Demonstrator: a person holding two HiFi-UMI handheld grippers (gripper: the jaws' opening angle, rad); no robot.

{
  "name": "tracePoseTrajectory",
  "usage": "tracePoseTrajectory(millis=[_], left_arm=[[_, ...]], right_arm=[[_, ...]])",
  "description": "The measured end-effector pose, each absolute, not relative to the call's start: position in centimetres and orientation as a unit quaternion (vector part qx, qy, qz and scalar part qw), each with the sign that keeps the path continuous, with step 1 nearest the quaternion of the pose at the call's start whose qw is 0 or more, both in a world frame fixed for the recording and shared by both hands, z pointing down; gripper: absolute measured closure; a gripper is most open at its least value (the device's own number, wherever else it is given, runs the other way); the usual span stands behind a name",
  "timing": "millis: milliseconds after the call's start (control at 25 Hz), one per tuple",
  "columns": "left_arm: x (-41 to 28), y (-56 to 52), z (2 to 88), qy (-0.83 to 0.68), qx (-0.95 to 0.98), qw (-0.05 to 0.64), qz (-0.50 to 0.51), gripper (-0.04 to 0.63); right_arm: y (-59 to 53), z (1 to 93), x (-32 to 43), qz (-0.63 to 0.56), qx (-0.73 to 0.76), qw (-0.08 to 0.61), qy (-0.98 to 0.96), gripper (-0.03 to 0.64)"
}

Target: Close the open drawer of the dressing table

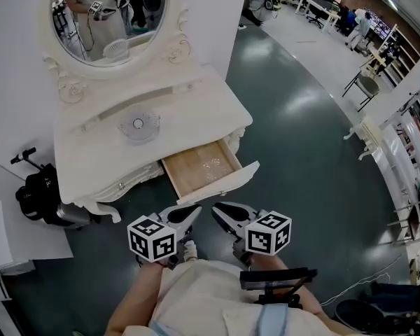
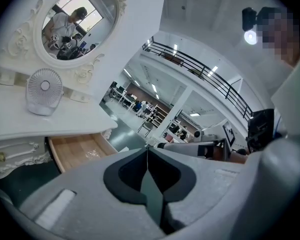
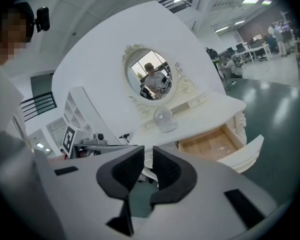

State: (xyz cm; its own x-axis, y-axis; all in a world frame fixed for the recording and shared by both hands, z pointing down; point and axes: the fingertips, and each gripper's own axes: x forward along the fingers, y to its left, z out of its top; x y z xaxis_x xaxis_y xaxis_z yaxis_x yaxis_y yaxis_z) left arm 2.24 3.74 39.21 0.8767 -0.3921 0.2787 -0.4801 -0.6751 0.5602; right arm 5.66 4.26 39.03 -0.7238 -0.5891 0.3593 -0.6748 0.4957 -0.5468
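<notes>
The white dressing table (image 1: 196, 107) stands against the wall under an oval mirror (image 1: 108, 16). Its right-hand drawer (image 1: 201, 166) is pulled out and shows a bare wooden bottom; the curved white front (image 1: 224, 184) faces me. Both grippers hover just in front of that drawer front, apart from it. My left gripper (image 1: 196, 212) has its jaws together with nothing between them. The right gripper (image 1: 217, 207) shows a narrow gap between its jaws, also empty. The left gripper view has the drawer (image 2: 77, 151) at lower left; the right gripper view has the drawer (image 3: 212, 145) at right.
A small round fan (image 1: 139, 126) sits on the tabletop. A black wheeled device (image 1: 38, 194) stands left of the table by a white panel (image 1: 14, 236). Green floor stretches to the right, with a chair (image 1: 367, 82) and white shelving (image 1: 406, 159) farther off. Cables (image 1: 357, 285) lie at lower right.
</notes>
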Motion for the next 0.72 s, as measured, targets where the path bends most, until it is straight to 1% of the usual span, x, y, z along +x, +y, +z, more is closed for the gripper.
tracePoseTrajectory(millis=[80, 480, 720], left_arm=[[1.8, 3.0, 39.3, -0.238, 0.913, 0.323, 0.069, 0.584], [2.0, 2.4, 40.5, -0.226, 0.914, 0.328, 0.078, 0.584], [2.0, 1.6, 40.5, -0.239, 0.910, 0.332, 0.075, 0.584]], right_arm=[[3.5, 39.0, 5.2, 0.341, 0.367, 0.064, -0.863, 0.563], [2.8, 40.4, 5.8, 0.347, 0.380, 0.067, -0.855, 0.560], [2.3, 40.9, 5.5, 0.340, 0.360, 0.086, -0.864, 0.557]])
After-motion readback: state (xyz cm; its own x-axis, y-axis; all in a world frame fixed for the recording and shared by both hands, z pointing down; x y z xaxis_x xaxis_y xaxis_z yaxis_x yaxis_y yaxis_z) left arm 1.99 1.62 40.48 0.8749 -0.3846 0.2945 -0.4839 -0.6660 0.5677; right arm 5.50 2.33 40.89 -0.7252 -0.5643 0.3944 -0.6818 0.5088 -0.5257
